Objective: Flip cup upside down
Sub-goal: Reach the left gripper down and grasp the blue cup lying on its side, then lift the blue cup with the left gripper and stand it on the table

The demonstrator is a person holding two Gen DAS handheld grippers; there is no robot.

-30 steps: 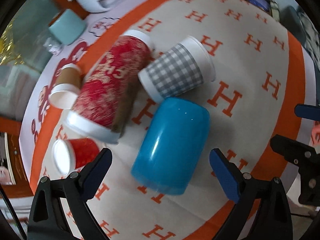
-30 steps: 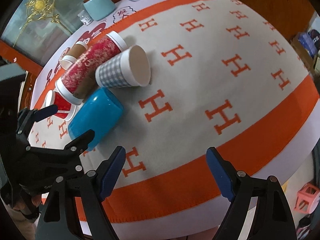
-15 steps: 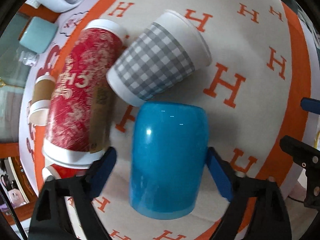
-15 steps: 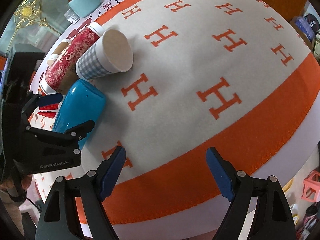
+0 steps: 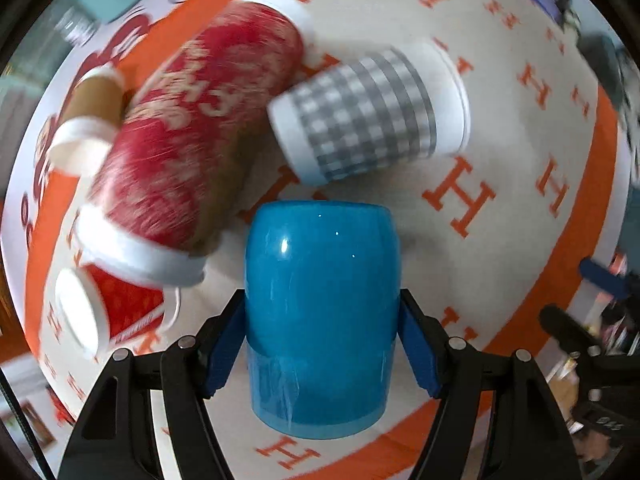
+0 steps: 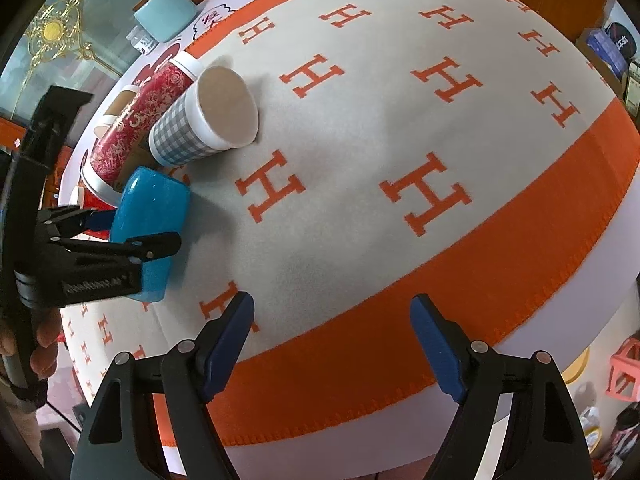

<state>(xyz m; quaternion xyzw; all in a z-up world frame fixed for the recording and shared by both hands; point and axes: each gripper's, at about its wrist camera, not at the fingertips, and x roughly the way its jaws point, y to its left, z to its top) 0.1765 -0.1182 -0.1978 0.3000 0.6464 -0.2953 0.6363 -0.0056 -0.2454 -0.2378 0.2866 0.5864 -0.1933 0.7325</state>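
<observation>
Left tongs (image 5: 322,340) are closed on the blue cup (image 5: 322,312), one blue pad pressed against each side of it near its open end, which faces the camera. That cup lies on its side on the bench (image 6: 400,160), which is covered by a grey cloth (image 6: 360,128) with orange H marks and an orange border. In the right wrist view the same cup (image 6: 150,216) shows at the left with the left tongs (image 6: 116,236) clamped around it. Right tongs (image 6: 332,344) stand spread wide with nothing between the pads, hovering above the orange border at the near edge of the bench, well apart from the cups. Just beyond the blue cup's closed end lies a grey checked paper cup (image 5: 368,116) on its side, its open mouth turned toward the right. Left of it lies a tall red patterned cup (image 5: 192,132), also on its side, blurred in the left view. A small red cup (image 5: 108,312) lies near its lower rim, and a small brown cup (image 5: 86,120) lies beside its far left. Farther off, past the cloth's edge, stands a pale teal container (image 6: 164,16).
</observation>
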